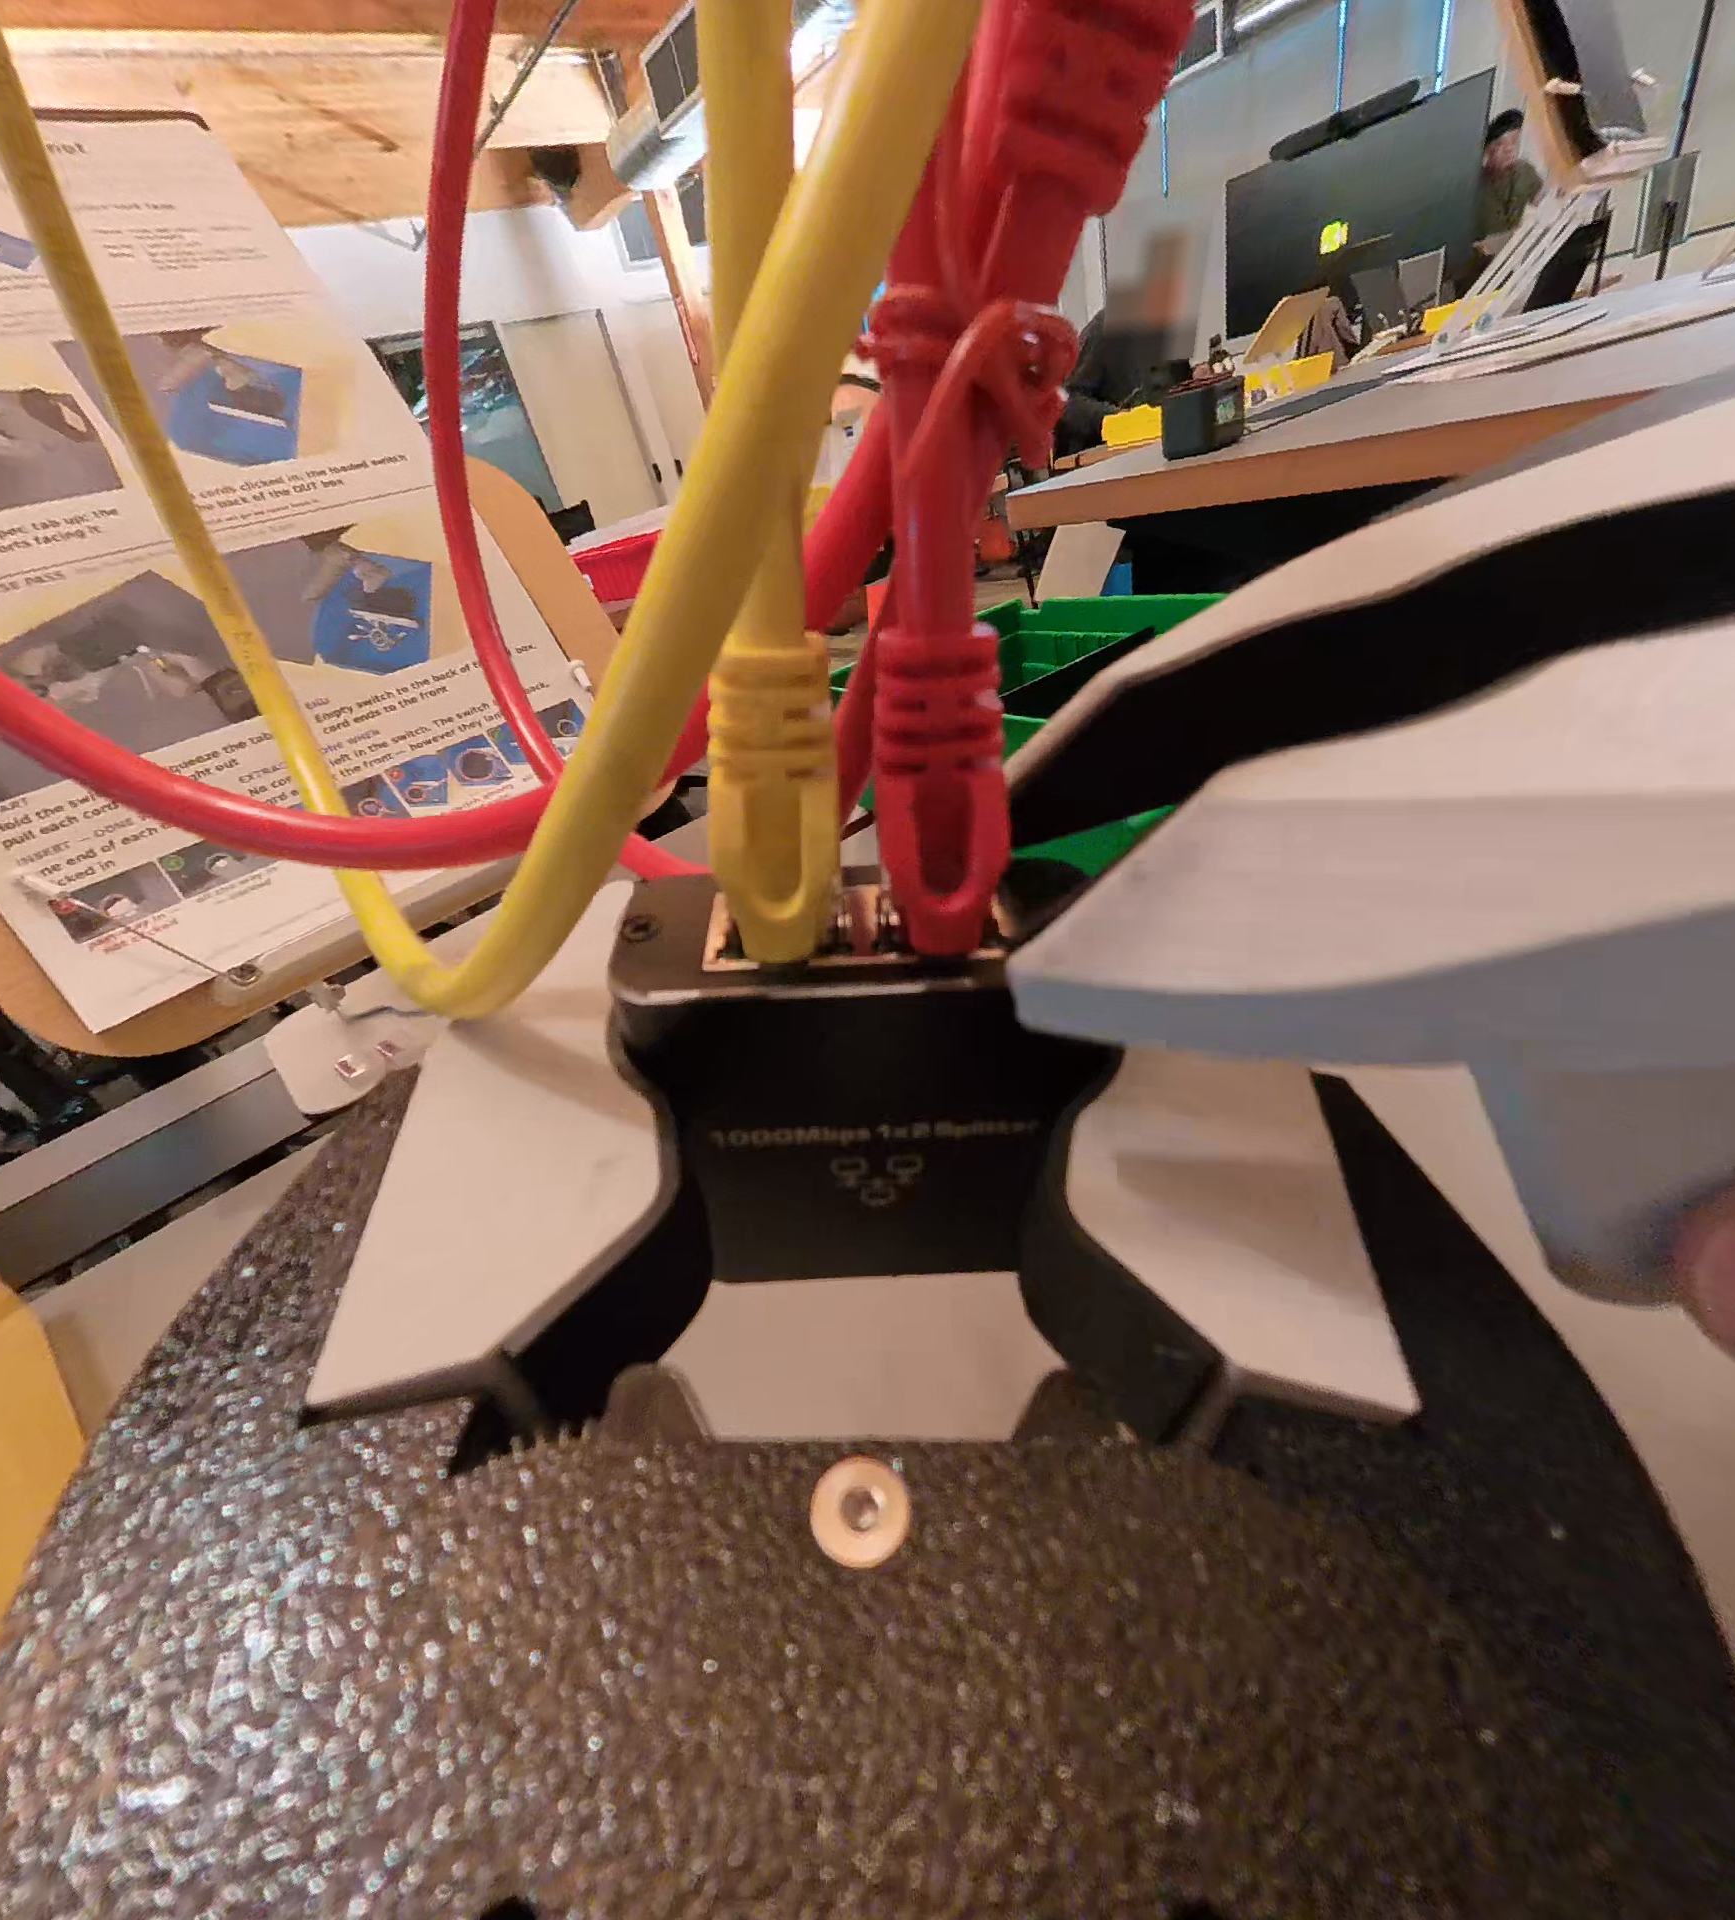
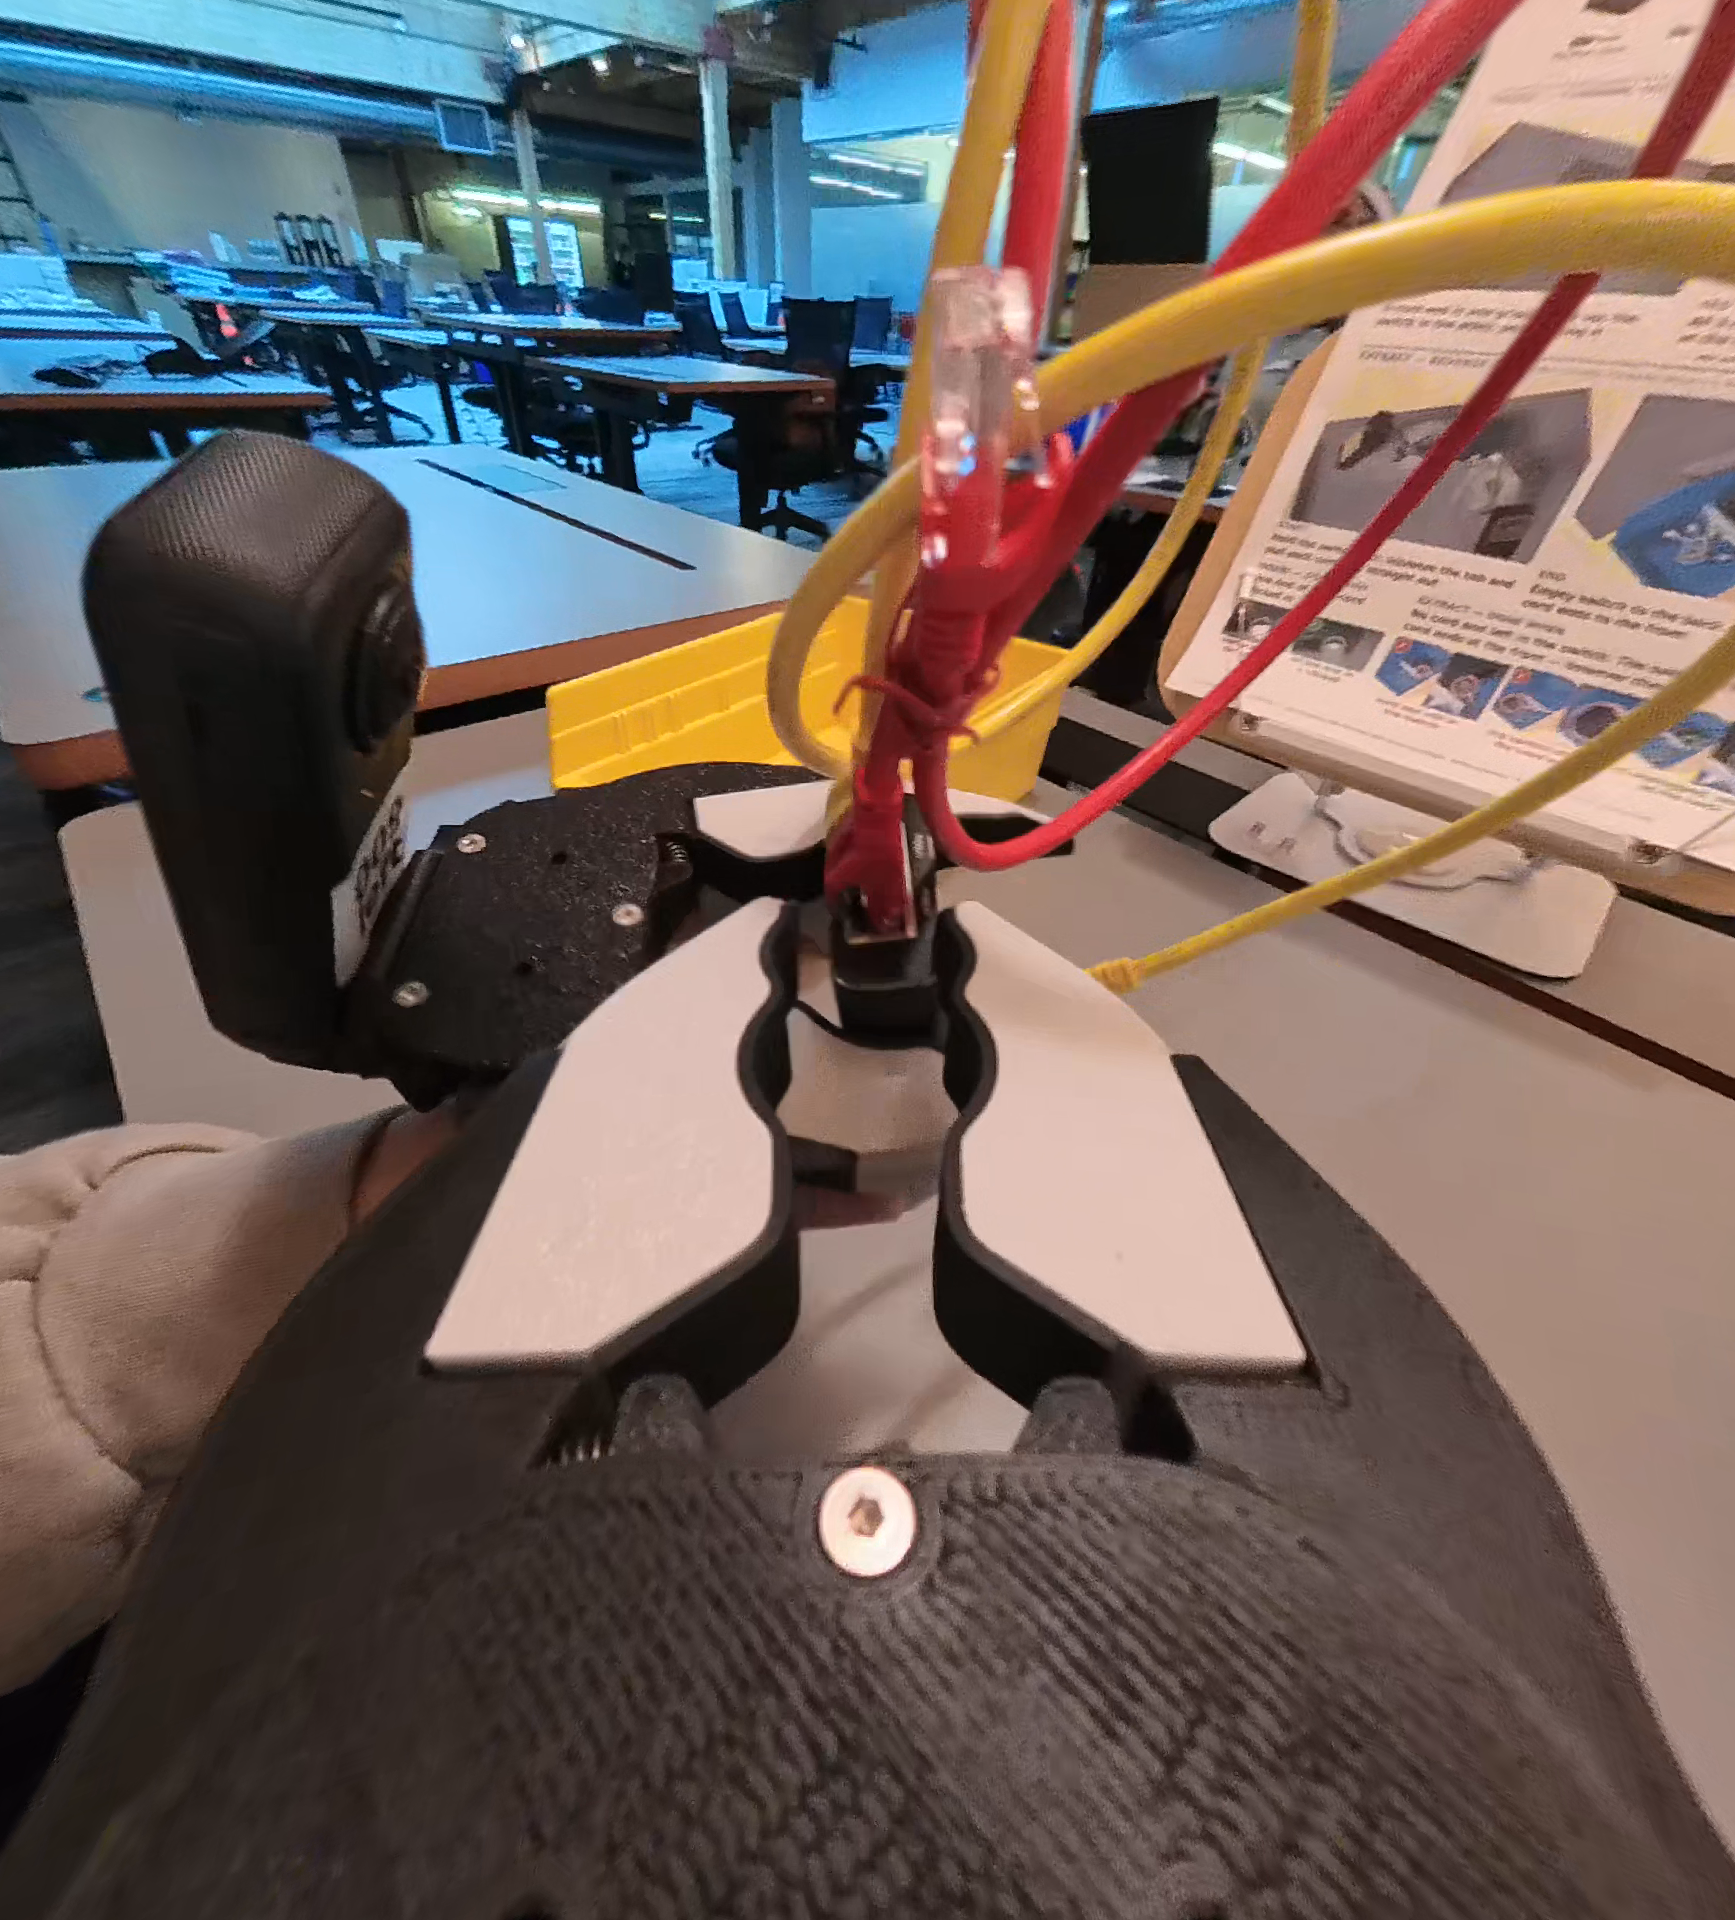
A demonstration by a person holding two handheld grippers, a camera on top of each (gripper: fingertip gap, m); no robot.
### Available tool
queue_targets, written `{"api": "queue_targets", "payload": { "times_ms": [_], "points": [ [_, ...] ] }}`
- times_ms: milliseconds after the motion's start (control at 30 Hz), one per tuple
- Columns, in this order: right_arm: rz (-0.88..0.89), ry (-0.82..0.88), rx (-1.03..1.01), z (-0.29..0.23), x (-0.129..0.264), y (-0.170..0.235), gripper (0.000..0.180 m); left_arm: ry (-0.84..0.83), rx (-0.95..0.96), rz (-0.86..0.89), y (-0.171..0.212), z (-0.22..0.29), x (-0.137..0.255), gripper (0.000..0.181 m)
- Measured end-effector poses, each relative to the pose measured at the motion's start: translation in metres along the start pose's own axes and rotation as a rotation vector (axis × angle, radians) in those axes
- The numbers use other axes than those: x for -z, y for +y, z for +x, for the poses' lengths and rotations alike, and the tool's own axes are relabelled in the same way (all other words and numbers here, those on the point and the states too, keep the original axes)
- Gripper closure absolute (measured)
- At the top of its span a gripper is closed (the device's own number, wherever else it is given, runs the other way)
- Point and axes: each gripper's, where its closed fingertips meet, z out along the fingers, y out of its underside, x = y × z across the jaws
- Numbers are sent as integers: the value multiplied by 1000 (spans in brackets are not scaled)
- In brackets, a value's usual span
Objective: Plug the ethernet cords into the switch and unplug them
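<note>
The left gripper (image 1: 868, 1174) clamped the smooth black boxy switch (image 1: 868, 1091); the right gripper's (image 2: 868, 956) narrowly parted jaws flanked it, grip unclear.

two cords (image 1: 847, 800) in switch (image 1: 868, 1101), side by side

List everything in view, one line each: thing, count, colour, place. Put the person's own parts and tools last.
switch: one, black, held between the left jaws, ports up.
yellow cord: one plug in the switch's left port; its other end lies on the table in the right wrist view.
red cord: one plug in the right port, a loose clear-tipped plug hanging above.
instruction sheet: one, white, on a wooden stand behind.
yellow bin: one, behind the switch.
green bin: one, beyond the cords.
table: grey, under everything.
left gripper: shut on the switch.
right gripper: open, jaws flanking the switch.
sleeve: beige, lower left.
</note>
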Motion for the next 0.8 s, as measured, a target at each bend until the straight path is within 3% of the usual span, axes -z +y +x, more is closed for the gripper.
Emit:
{"api": "queue_targets", "payload": {
  "times_ms": [67,200,800],
  "points": [
    [3,6,-5,-1,-1,-1,152,-7,-27,-5,2,1,-1,106],
    [6,39,21,1,-2,-4,165,-8,-40,-4,2,4,-1,106],
    [-43,10,47,0,-4,5,160,-25,-59,4,5,3,-2,106]
  ]
}}
